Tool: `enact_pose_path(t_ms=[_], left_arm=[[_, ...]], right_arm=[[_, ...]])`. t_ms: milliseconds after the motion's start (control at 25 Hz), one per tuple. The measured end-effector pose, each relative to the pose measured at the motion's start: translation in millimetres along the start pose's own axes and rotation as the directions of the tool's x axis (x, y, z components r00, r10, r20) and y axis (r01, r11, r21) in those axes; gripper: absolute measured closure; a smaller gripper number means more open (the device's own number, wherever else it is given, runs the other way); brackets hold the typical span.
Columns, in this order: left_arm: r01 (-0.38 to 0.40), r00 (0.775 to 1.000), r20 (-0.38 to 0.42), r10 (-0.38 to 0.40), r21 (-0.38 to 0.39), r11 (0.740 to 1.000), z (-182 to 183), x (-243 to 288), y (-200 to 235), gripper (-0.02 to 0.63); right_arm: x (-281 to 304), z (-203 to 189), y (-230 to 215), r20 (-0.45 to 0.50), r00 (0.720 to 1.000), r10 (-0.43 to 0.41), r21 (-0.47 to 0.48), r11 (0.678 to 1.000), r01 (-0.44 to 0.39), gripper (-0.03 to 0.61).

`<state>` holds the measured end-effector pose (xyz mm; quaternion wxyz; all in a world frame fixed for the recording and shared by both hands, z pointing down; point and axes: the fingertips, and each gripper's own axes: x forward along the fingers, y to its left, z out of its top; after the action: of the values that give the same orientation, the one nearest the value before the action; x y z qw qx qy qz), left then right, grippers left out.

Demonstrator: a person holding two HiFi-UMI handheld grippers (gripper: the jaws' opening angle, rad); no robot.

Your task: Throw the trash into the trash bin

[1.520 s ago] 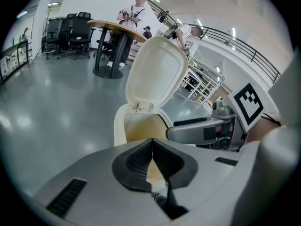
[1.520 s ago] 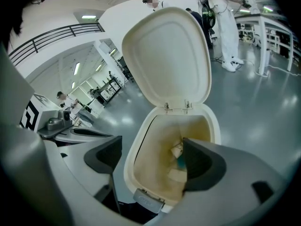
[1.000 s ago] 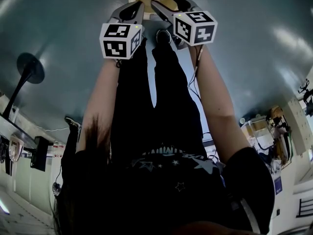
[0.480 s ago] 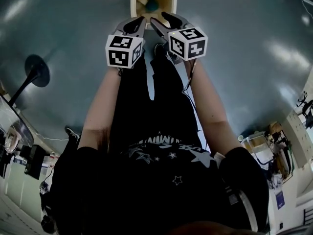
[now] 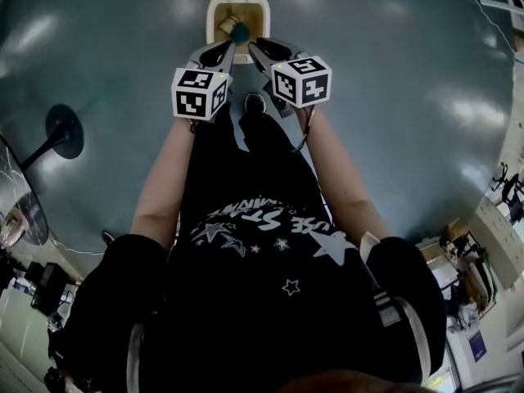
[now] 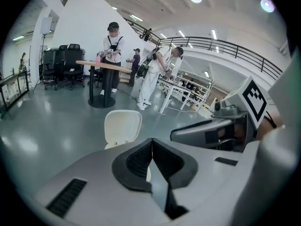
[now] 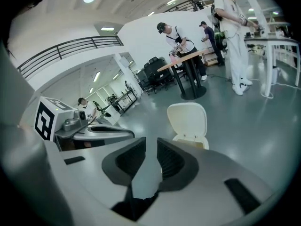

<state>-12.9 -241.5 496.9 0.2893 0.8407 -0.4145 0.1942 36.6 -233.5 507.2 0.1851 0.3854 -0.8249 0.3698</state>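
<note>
The white trash bin stands on the grey floor with its lid up. Inside lie a teal piece of trash and a tan piece. My left gripper hovers just short of the bin, shut, with nothing in it. Beside it my right gripper keeps a narrow gap; its jaws have just been closing with nothing between them. In the left gripper view the bin's lid rises behind the touching pads. The right gripper view has the lid beyond its own pads.
My own shoe stands on the floor under the grippers. A black round table base is at the left. Farther off, people stand at a tall round table, with office chairs and white frame benches around.
Both grippers have lifted together away from the bin, and the whole bin with its raised lid has come into the head view. The right jaws have narrowed.
</note>
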Motion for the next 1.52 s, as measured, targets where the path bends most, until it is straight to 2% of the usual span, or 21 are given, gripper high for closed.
enact_pose_path(t_ms=[280,480,640,800,1040,1280,1520], left_arm=[[-0.069,0.994,0.084,0.07,-0.017,0.997,17,-37,-30,0.601],[-0.101,0.986,0.135,0.102,-0.015,0.995,30,-61,-44,0.601],[-0.102,0.986,0.136,0.099,0.017,0.995,28,-82,-45,0.601],[-0.099,0.984,0.15,0.096,0.012,0.995,25,-99,-42,0.601],[-0.057,0.985,0.164,0.053,0.02,0.998,10,-128,-57,0.601],[-0.027,0.985,0.171,0.013,0.078,0.997,-7,-158,-61,0.601],[-0.022,0.979,0.202,0.008,0.069,0.997,-24,-201,-65,0.602]], right_arm=[[-47,3,12,0.013,1.0,0.027,-0.096,0.995,-0.026,0.568],[-68,1,18,0.021,0.999,0.041,-0.112,0.993,-0.038,0.572],[-78,-2,28,0.042,0.999,0.035,-0.097,0.995,-0.031,0.572],[-83,-7,33,0.056,0.998,0.019,-0.089,0.996,-0.014,0.572],[-97,-21,50,0.089,0.996,-0.016,-0.067,0.997,0.022,0.572],[-102,-34,74,0.122,0.991,-0.047,-0.065,0.996,0.055,0.572],[-120,-50,106,0.157,0.985,-0.068,-0.056,0.995,0.077,0.572]])
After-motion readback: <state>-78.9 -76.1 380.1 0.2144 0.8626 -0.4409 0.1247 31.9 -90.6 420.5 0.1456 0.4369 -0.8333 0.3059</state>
